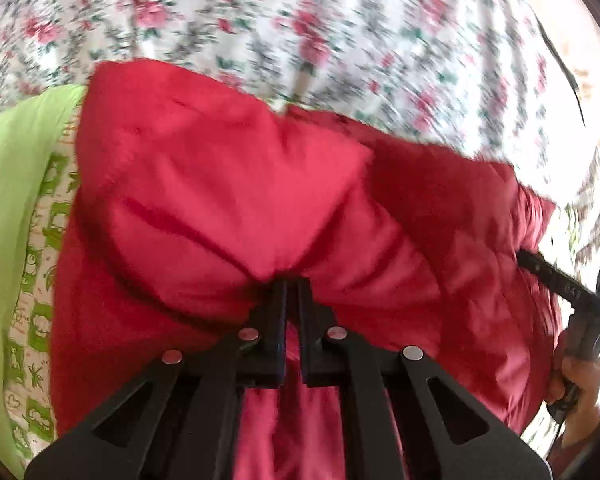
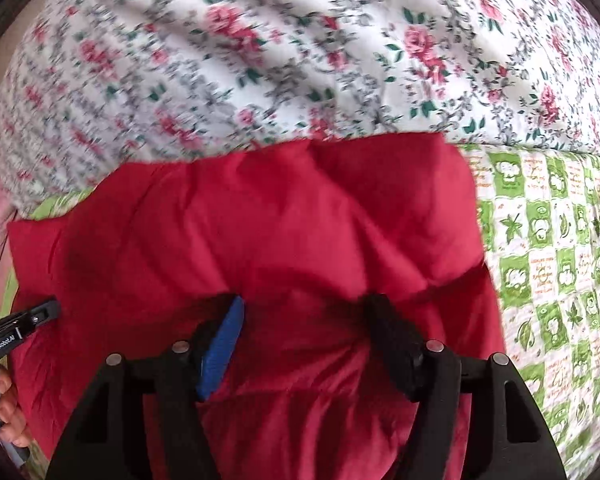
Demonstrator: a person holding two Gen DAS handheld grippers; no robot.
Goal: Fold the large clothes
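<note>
A red garment (image 1: 228, 184) lies crumpled on a bed, with a fold raised in its middle. In the left wrist view, my left gripper (image 1: 291, 286) is shut on a bunched pinch of the red cloth. At the garment's right edge a black finger (image 1: 548, 274) of my right gripper touches the fabric. In the right wrist view, my right gripper (image 2: 306, 306) stands open over the red garment (image 2: 284, 220), its blue pad (image 2: 222, 344) bare, cloth lying loose between the fingers. My left gripper (image 2: 40, 312) shows at the garment's left edge.
Under the garment lies a green-and-white patterned sheet (image 2: 548, 248), and a white quilt with pink roses (image 2: 284, 52) is behind it. A plain green cloth (image 1: 8, 184) is on the left. A person's hands (image 2: 10, 416) hold the gripper handles at the picture edges.
</note>
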